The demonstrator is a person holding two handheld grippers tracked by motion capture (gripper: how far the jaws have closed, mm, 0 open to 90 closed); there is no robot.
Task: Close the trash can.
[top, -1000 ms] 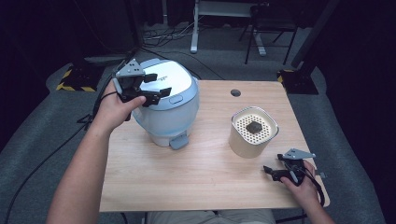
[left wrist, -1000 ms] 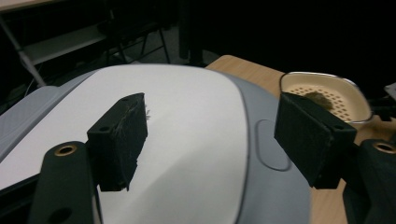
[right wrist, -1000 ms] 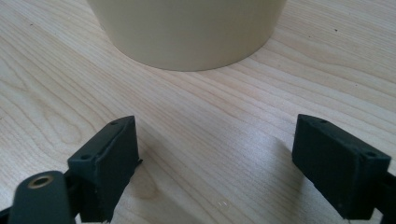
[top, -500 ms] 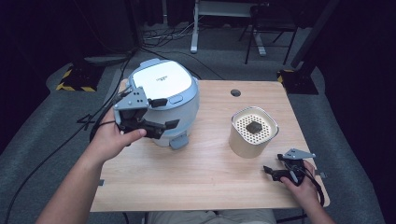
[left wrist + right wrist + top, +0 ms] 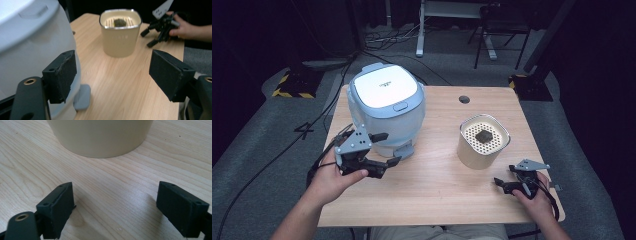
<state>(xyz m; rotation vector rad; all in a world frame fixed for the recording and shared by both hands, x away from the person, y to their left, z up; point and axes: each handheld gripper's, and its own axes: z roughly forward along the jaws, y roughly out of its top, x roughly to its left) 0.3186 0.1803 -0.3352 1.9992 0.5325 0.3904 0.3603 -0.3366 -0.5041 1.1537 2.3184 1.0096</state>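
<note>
Left tongs (image 5: 384,150) open, empty, near the cooker (image 5: 385,112) base; right tongs (image 5: 503,185) open, parked on table (image 5: 437,200) by canister (image 5: 483,141).

Left gripper (image 5: 384,149) held level in left hand (image 5: 332,176), jaws apart and empty, right gripper (image 5: 501,185) low, jaws apart, empty

Grey carpet floor (image 5: 272,135), dark room, white desk frame (image 5: 452,10) behind.
</note>
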